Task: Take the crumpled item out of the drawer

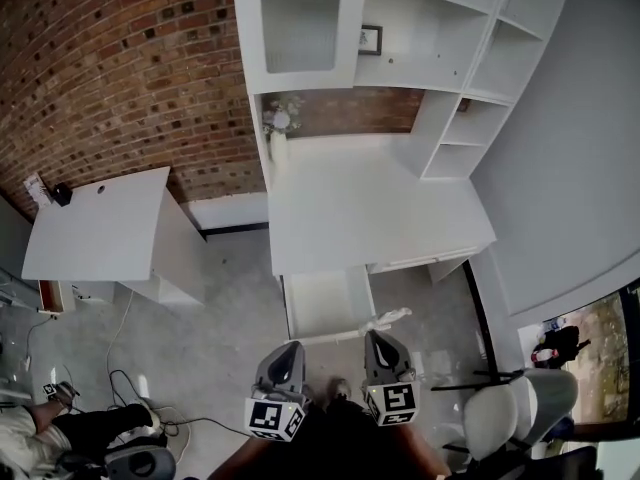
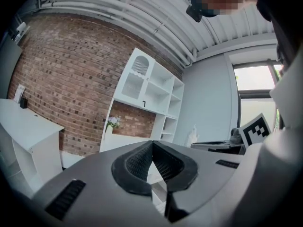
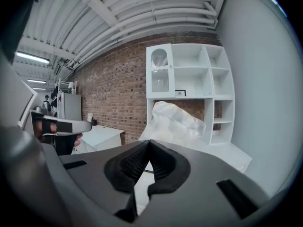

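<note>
The white desk's drawer (image 1: pixel 325 303) stands pulled out, and its inside looks bare. The crumpled white item (image 1: pixel 390 318) sticks out from the tip of my right gripper (image 1: pixel 373 336), just right of the drawer's front corner. In the right gripper view the jaws are shut, and the crumpled item (image 3: pixel 174 121) rises right behind their tips. My left gripper (image 1: pixel 293 346) hangs beside it, in front of the drawer. Its jaws (image 2: pixel 152 143) are shut with nothing between them. From the left gripper view the crumpled item (image 2: pixel 192 136) shows at the right.
A white desk (image 1: pixel 370 208) with a shelf hutch (image 1: pixel 440 48) stands against the brick wall, with a vase of flowers (image 1: pixel 278 133) on it. A second white desk (image 1: pixel 100 223) is to the left. An office chair (image 1: pixel 510 408) and a seated person (image 1: pixel 60 433) with floor cables flank me.
</note>
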`<state>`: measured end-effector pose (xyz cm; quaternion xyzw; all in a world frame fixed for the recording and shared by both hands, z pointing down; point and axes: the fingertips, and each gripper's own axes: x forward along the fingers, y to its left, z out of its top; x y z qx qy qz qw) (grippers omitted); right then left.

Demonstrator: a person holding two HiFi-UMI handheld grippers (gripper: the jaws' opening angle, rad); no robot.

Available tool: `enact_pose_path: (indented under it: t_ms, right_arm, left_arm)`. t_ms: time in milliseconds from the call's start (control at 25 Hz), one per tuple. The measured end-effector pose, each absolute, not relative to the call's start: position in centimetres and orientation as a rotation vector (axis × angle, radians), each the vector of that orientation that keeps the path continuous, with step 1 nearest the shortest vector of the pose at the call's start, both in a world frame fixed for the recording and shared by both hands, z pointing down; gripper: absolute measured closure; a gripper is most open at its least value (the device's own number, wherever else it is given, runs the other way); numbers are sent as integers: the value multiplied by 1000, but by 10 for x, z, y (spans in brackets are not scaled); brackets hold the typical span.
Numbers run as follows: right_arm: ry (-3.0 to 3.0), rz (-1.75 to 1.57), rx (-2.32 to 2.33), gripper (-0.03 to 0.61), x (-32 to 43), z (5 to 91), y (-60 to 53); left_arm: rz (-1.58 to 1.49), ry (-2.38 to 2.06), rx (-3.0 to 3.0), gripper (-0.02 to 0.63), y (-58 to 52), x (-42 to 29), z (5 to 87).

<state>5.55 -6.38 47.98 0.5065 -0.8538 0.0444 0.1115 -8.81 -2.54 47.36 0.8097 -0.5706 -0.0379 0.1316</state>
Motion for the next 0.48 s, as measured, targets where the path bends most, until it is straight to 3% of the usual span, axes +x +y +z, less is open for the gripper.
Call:
enact_pose_path:
  t_ms: [480]
  right_arm:
    - [-2613,78,1485,565,85,455,-62]
  left_arm:
    - [-101,-1704,2359,589,-40,-55,463]
